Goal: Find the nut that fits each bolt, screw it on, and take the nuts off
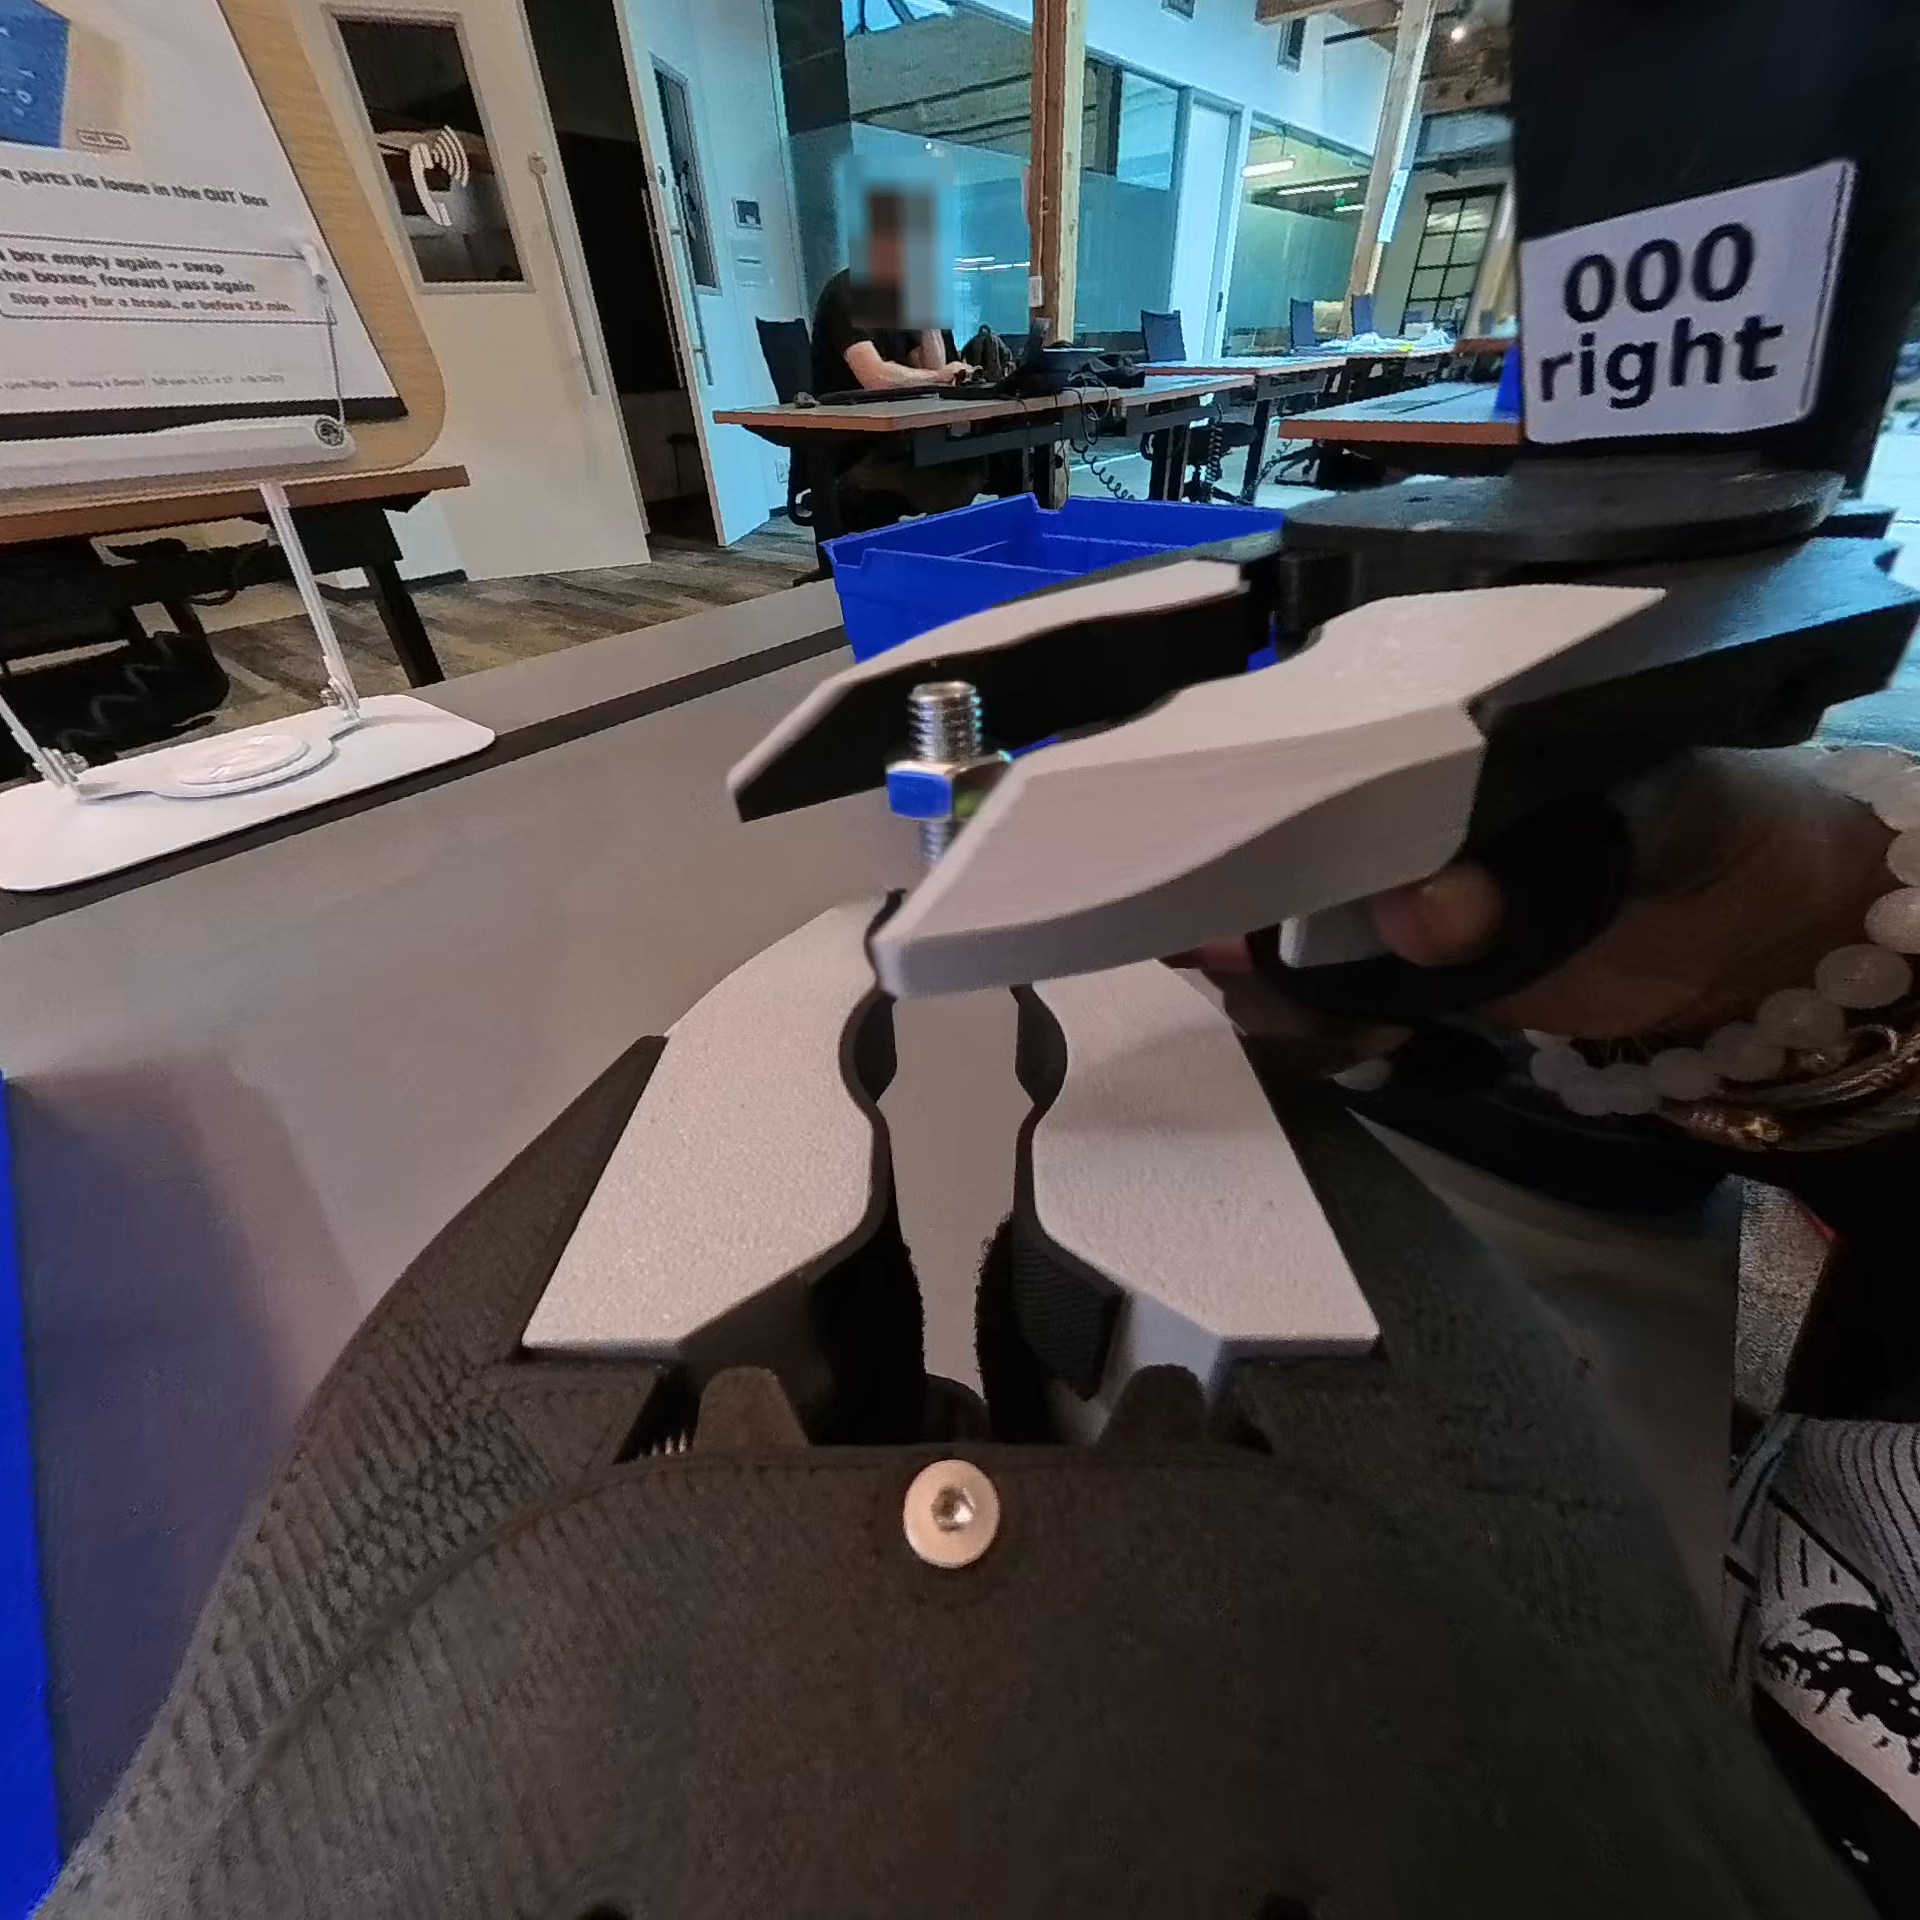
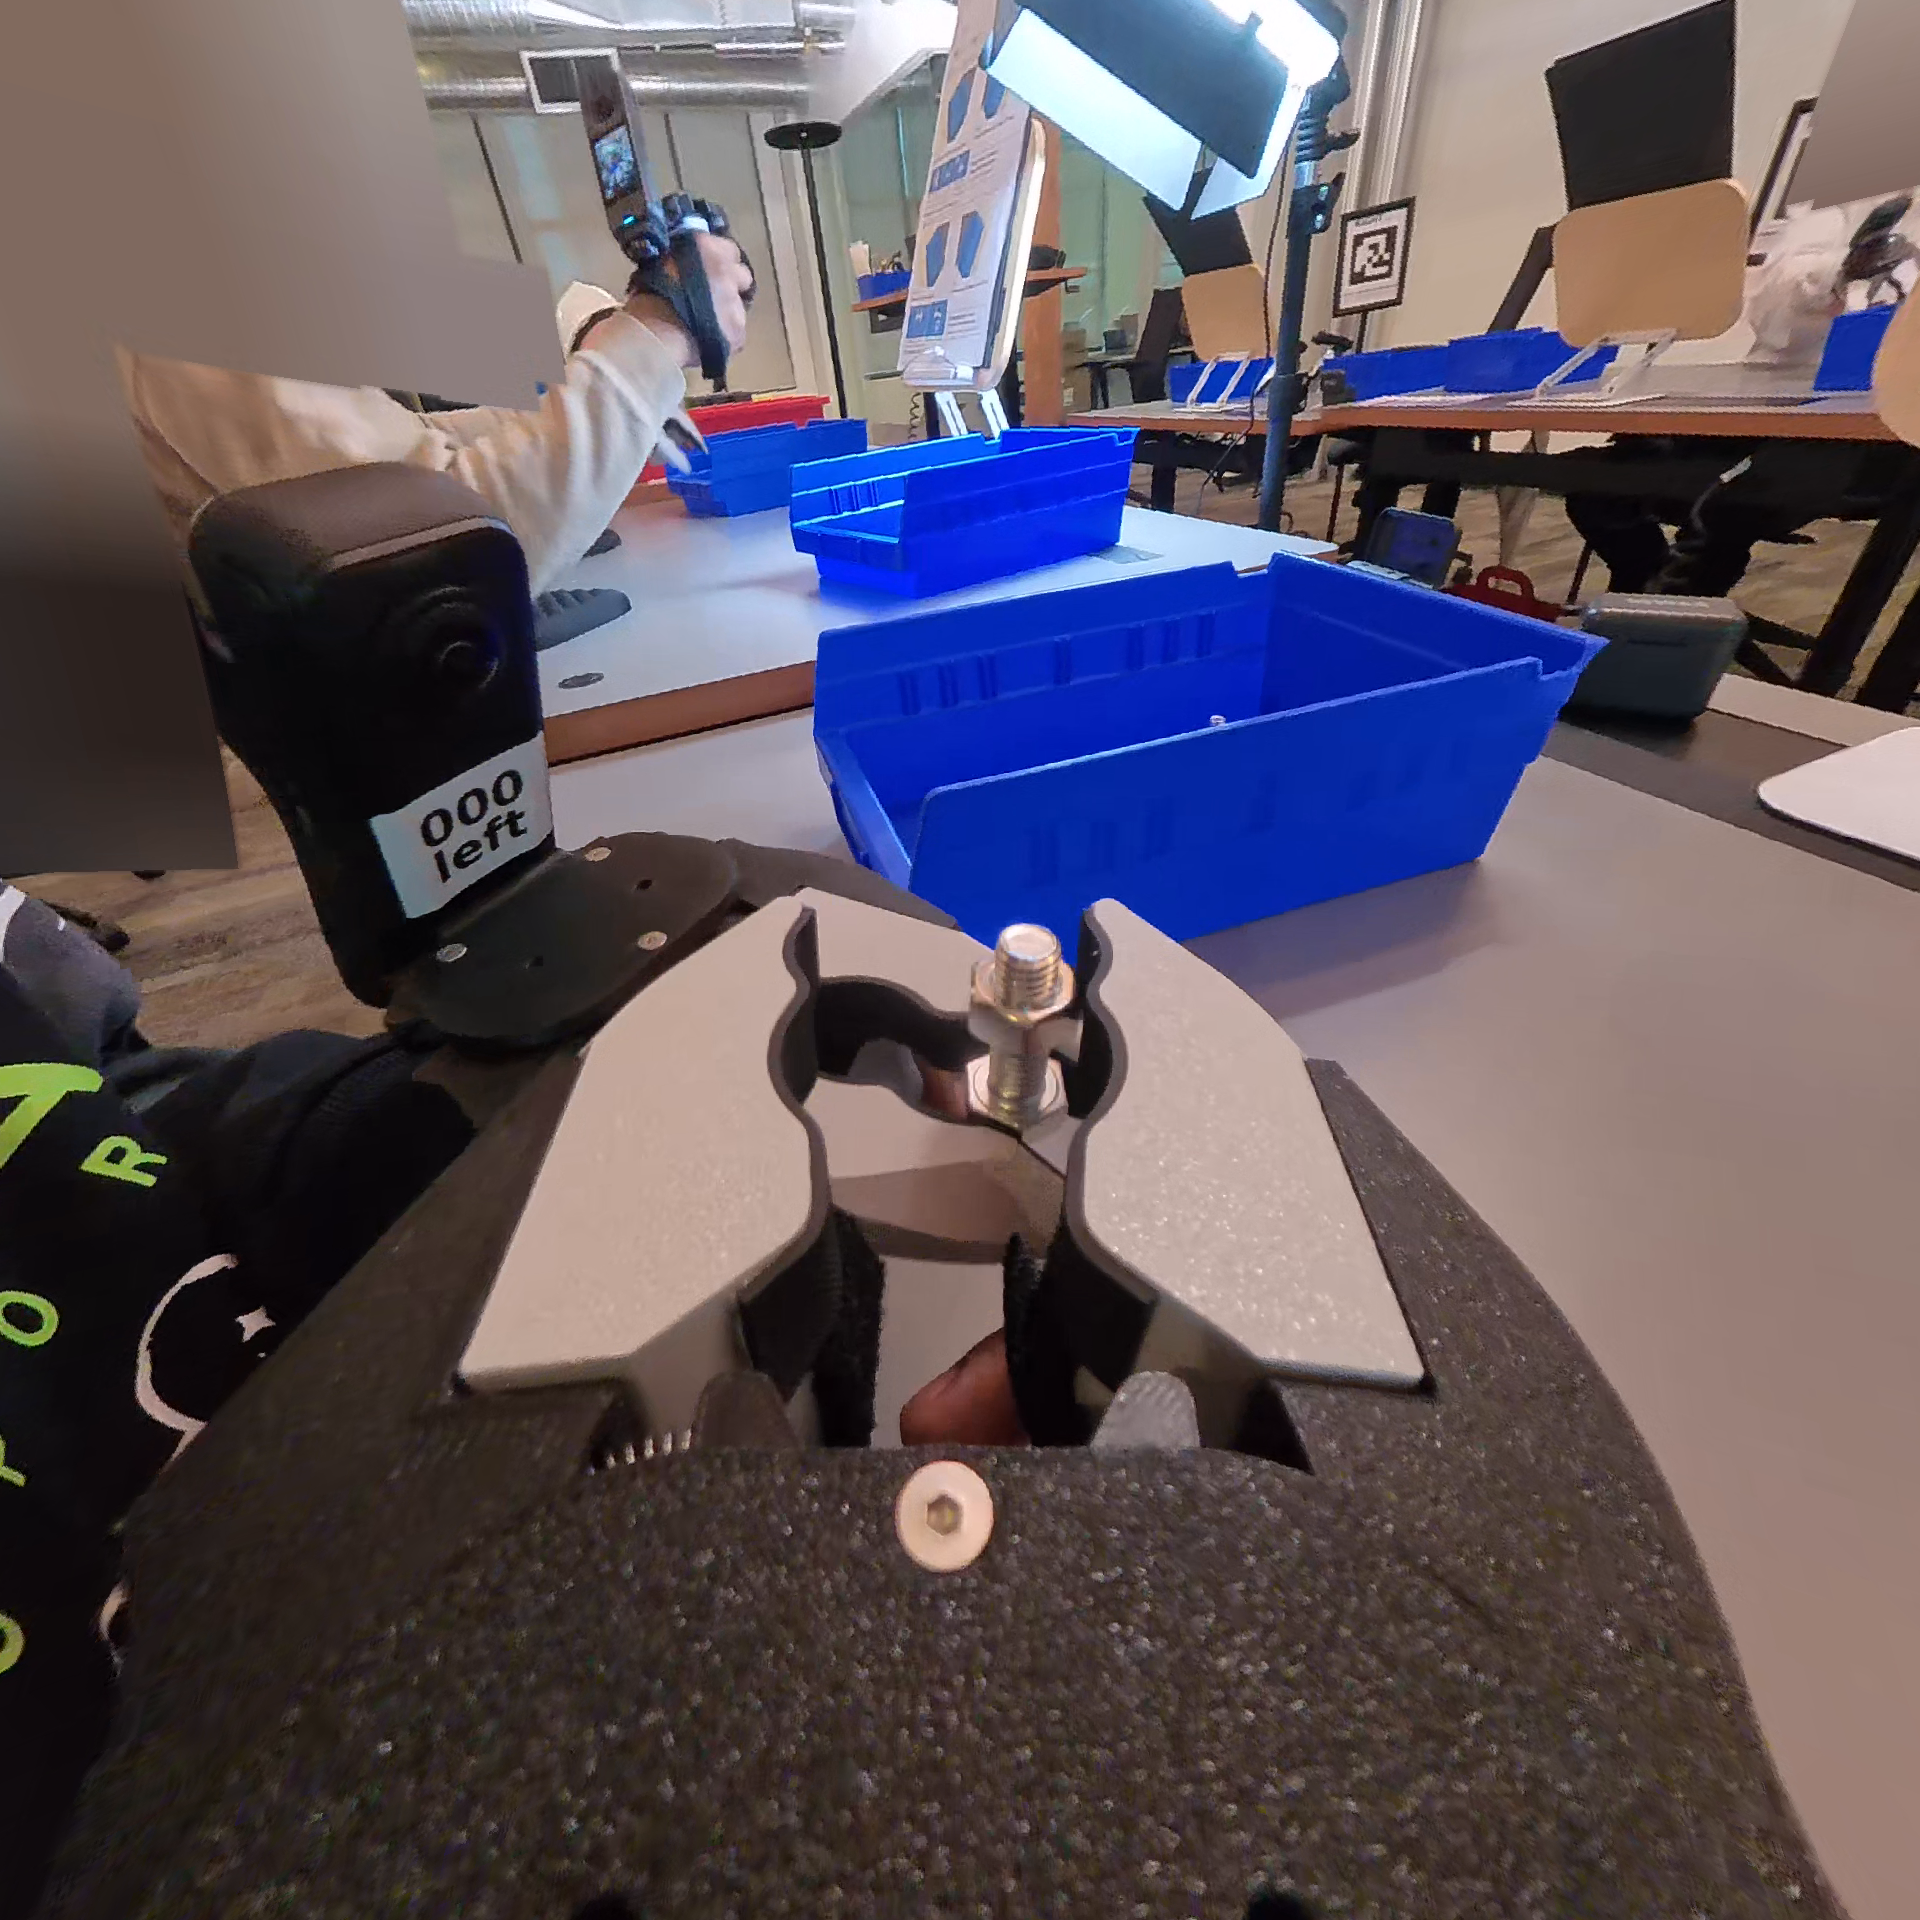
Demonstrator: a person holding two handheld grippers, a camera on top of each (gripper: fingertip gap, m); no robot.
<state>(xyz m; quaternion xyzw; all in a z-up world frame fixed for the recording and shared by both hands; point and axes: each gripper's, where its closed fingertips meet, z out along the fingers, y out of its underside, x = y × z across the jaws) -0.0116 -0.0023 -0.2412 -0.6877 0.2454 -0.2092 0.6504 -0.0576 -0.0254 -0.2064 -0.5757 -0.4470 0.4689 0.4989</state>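
On the grey tabletop point(image 2: 1558, 1091) of an office room, a blue bin point(image 2: 1195, 748) stands near its far edge. The left gripper point(image 2: 1013, 1127) clamps the upright bolt point(image 2: 1023, 1023) from below; the right gripper point(image 1: 831, 862) is closed on its nut point(image 1: 940, 784).

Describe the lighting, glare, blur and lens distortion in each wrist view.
Left wrist view: even indoor light, the nut mirrors blue on one face, fisheye bends the gray table edge, and a mosaic patch hides the seated person's head. Right wrist view: a bright light panel blows out at top, the bolt is sharp, and gray patches mask the upper left.
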